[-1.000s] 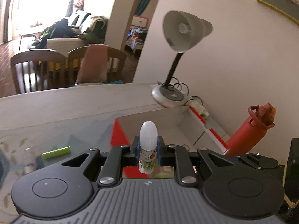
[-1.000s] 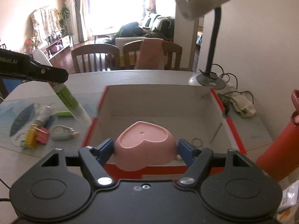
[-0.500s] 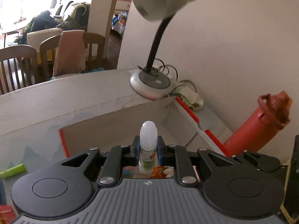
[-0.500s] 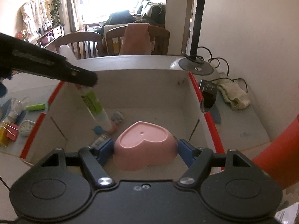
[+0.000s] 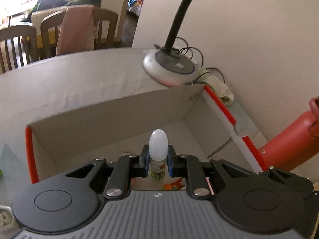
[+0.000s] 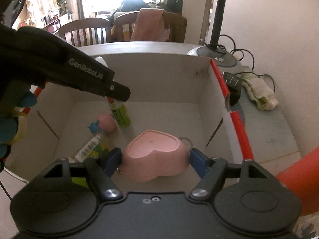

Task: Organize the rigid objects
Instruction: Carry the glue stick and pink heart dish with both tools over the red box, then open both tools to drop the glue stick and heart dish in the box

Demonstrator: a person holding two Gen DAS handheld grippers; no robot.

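Observation:
My left gripper (image 5: 158,159) is shut on a glue stick (image 5: 158,156) with a white cap and green label, held upright over the open cardboard box (image 5: 111,115). Seen from the right wrist, that same left gripper (image 6: 117,97) reaches in from the left, and the glue stick (image 6: 120,115) hangs below it inside the box (image 6: 159,79). My right gripper (image 6: 155,158) is shut on a pink heart-shaped bowl (image 6: 155,155), held upside down above the box floor. A pink ball (image 6: 106,123) and a small clear bottle (image 6: 93,147) lie inside the box.
A desk lamp base (image 5: 171,69) with cables stands behind the box, a folded cloth (image 6: 259,97) beside it. A red water bottle (image 5: 287,147) stands to the right of the box. Wooden chairs (image 6: 87,31) are beyond the table's far edge.
Both grippers have moved forward and down over the box. The left one came in from the table on the left with the glue stick and now hangs inside the box.

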